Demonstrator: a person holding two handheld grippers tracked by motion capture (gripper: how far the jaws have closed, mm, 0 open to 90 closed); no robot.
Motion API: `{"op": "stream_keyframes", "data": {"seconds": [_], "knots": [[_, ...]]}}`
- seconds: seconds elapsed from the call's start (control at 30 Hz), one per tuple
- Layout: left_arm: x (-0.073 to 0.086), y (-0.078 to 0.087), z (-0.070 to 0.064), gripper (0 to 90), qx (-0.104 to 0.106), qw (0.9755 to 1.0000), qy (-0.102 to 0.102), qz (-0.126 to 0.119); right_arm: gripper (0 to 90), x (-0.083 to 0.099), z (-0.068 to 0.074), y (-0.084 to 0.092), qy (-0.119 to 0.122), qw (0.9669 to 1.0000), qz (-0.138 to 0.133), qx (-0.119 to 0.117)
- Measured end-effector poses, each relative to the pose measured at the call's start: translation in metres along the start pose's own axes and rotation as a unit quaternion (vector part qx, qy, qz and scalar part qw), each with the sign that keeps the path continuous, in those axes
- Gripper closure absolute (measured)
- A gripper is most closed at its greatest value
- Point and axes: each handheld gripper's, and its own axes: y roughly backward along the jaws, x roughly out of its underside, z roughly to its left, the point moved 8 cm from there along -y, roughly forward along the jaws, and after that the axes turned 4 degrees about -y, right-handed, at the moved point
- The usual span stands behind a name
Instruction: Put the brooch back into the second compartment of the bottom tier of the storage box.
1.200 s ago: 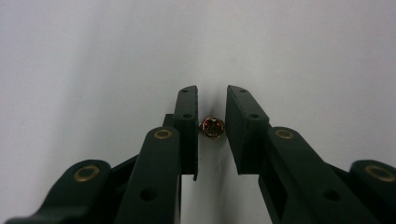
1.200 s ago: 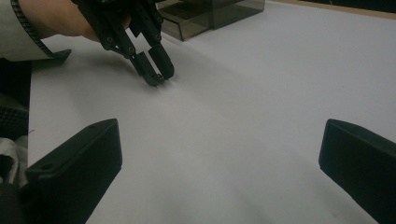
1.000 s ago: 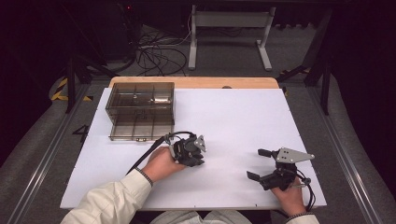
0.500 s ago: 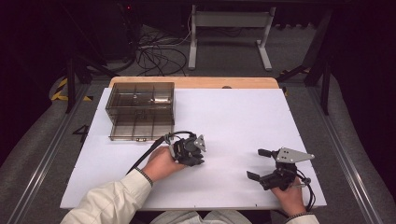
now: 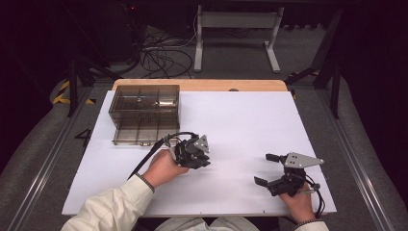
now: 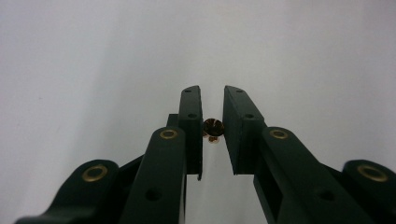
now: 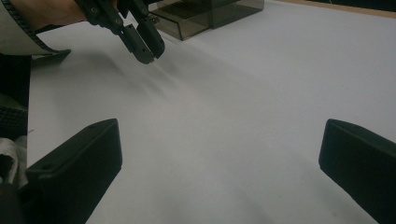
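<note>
A small brass screw (image 6: 213, 128) sits pinched between the pads of my left gripper (image 6: 212, 93), which is shut on it just above the white sheet. In the high view the left gripper (image 5: 204, 162) is held near the middle of the sheet, pointing down and to the right. From the right gripper view, the left gripper (image 7: 148, 53) has its tips close to the surface. My right gripper (image 5: 262, 168) rests at the front right, jaws wide open with nothing between them; its pads frame bare sheet (image 7: 219, 128).
A smoky transparent compartment box (image 5: 144, 113) stands at the back left of the white sheet (image 5: 250, 120), and it is also in the right gripper view (image 7: 205, 14). A wooden table edge (image 5: 202, 85) runs behind. Cables lie on the floor beyond.
</note>
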Motion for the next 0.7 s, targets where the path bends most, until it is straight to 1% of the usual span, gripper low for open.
{"op": "stream_keyframes", "data": {"seconds": [0.33, 0.5, 0.7], "knots": [[-0.003, 0.005, -0.001, 78.5, 0.003, 0.9999, 0.001, -0.011, 0.1, 0.0, 0.0, 0.0, 0.001, 1.0, 0.0, 0.0], [-0.005, 0.008, -0.002, 78.6, 0.003, 0.9997, 0.001, -0.022, 0.1, 0.0, 0.0, 0.0, 0.001, 1.0, 0.0, 0.0], [-0.007, 0.012, -0.002, 78.6, 0.002, 0.9994, 0.006, -0.033, 0.1, 0.0, 0.0, 0.0, 0.0, 1.0, 0.001, 0.001]]}}
